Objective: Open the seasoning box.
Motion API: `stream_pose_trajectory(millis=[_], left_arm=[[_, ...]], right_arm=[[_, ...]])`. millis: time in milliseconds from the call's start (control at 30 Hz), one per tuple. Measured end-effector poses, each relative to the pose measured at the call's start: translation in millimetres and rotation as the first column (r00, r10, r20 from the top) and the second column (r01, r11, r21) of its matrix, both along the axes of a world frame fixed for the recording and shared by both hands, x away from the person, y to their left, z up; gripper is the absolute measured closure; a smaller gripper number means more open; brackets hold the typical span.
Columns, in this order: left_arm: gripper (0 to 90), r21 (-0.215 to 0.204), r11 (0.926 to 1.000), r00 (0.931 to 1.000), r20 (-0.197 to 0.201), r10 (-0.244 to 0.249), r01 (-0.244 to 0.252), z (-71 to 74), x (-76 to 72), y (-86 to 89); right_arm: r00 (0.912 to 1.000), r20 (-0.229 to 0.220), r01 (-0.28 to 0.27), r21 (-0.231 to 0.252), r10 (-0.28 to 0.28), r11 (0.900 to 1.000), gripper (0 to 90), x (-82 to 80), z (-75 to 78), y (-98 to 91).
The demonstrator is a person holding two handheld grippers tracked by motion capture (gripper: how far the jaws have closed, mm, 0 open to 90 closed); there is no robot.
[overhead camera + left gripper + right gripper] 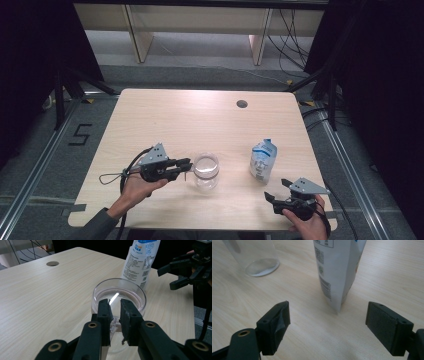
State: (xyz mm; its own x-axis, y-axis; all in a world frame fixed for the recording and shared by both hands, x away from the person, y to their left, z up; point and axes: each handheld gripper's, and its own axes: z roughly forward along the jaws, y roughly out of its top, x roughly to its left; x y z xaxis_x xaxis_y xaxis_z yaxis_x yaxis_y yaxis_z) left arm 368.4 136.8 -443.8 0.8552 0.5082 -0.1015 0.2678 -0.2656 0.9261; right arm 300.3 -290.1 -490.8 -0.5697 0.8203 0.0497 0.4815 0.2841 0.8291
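Note:
A clear cup (pixel 206 170) stands near the table's front, a little left of middle. My left gripper (pixel 189 167) reaches it from the left. In the left gripper view its jaws (pixel 115 307) stand close together at the cup's near wall (pixel 120 293), with a small clear handle-like piece between them and a narrow gap left. A white and blue pouch (pixel 262 160) stands upright to the cup's right. My right gripper (pixel 276 189) is at the front right, open wide (pixel 329 315), with the pouch (pixel 337 272) just ahead of its jaws and untouched.
The light wooden table (pixel 165 120) has a round cable hole (pixel 242 104) at the back right. Dark curtains flank it, and cables lie on the floor behind. The right gripper (pixel 172 275) also shows beyond the pouch (pixel 140 257) in the left gripper view.

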Motion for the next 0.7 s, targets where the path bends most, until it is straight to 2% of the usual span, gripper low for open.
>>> stream_pose_trajectory(millis=[133, 167, 200, 233, 267, 300, 367, 467, 500, 567, 600, 633, 667, 700], left_arm=[[83.1, 0.016, 0.9999, 0.9999, -0.01, 0.002, -0.001, -1.2, 0.7, -2.8], [83.6, 0.015, 0.9998, 0.9999, -0.006, -0.012, 0.012, -1.9, 1.8, -3.5], [83.7, 0.019, 0.9998, 1.0, -0.008, 0.0, 0.0, -1.8, 1.3, -3.8], [83.9, 0.02, 0.9998, 1.0, -0.007, 0.004, -0.004, -1.9, 1.5, -4.1], [84.0, 0.023, 0.9997, 0.9999, -0.008, 0.009, -0.009, -2.0, 1.8, -4.3], [83.8, 0.021, 0.9998, 1.0, -0.006, 0.004, -0.004, -2.7, 3.0, -4.1], [83.4, 0.03, 0.9995, 0.9999, -0.009, 0.014, -0.014, -3.5, 4.1, -3.5], [83.5, 0.031, 0.9994, 0.9999, -0.009, 0.013, -0.013, -5.4, 4.7, -3.5], [83.5, 0.031, 0.9994, 0.9999, -0.009, 0.014, -0.014, -5.4, 4.7, -3.5], [83.5, 0.031, 0.9993, 0.9998, -0.007, 0.021, -0.02, -5.6, 4.4, -3.4], [83.5, 0.032, 0.9992, 0.9998, -0.001, 0.022, -0.022, -5.8, 4.8, -2.6], [83.6, 0.03, 0.9993, 0.9997, -0.001, 0.023, -0.023, -6.1, 5.2, -1.8], [83.6, 0.03, 0.9992, 0.9997, 0.0, 0.026, -0.026, -6.2, 5.4, -0.9], [83.7, 0.023, 0.9995, 0.9997, 0.003, 0.022, -0.023, -6.6, 5.8, -0.6]], right_arm=[[0.9999, -0.005, -0.009, 0.006, 0.009, 0.9999, 22.6, -1.1, 0.5, 1.5], [0.9998, -0.011, -0.015, 0.006, 0.015, 0.9999, 23.6, -1.5, 0.6, 2.0], [0.9997, -0.024, -0.003, 0.016, 0.004, 0.9999, 24.5, -4.2, 1.7, 4.1], [0.9994, 0.019, -0.029, -0.009, 0.03, 0.9995, 25.7, -1.8, 1.8, 2.4], [0.9998, -0.008, -0.017, 0.015, 0.017, 0.9997, 26.6, -4.7, 2.4, 5.0], [0.9989, 0.026, -0.039, -0.003, 0.039, 0.9992, 27.3, -2.9, 3.0, 3.6], [0.9982, 0.014, -0.058, 0.016, 0.058, 0.9982, 28.1, -5.0, 4.5, 6.2], [0.9983, 0.019, -0.056, 0.017, 0.055, 0.9983, 28.9, -6.1, 5.1, 7.2], [0.997, 0.049, -0.06, 0.008, 0.06, 0.9982, 29.2, -4.8, 5.1, 6.8], [0.9971, 0.042, -0.064, 0.018, 0.063, 0.9978, 30.3, -5.5, 5.6, 8.8], [0.9962, 0.057, -0.066, 0.012, 0.066, 0.9977, 30.8, -5.5, 6.1, 9.3], [0.9959, 0.036, -0.083, 0.022, 0.083, 0.9963, 31.1, -6.6, 7.0, 11.6], [0.9975, 0.033, -0.064, 0.039, 0.063, 0.9972, 31.7, -9.3, 8.0, 15.0], [0.9963, 0.035, -0.08, 0.037, 0.079, 0.9961, 32.8, -9.3, 8.8, 16.8]])
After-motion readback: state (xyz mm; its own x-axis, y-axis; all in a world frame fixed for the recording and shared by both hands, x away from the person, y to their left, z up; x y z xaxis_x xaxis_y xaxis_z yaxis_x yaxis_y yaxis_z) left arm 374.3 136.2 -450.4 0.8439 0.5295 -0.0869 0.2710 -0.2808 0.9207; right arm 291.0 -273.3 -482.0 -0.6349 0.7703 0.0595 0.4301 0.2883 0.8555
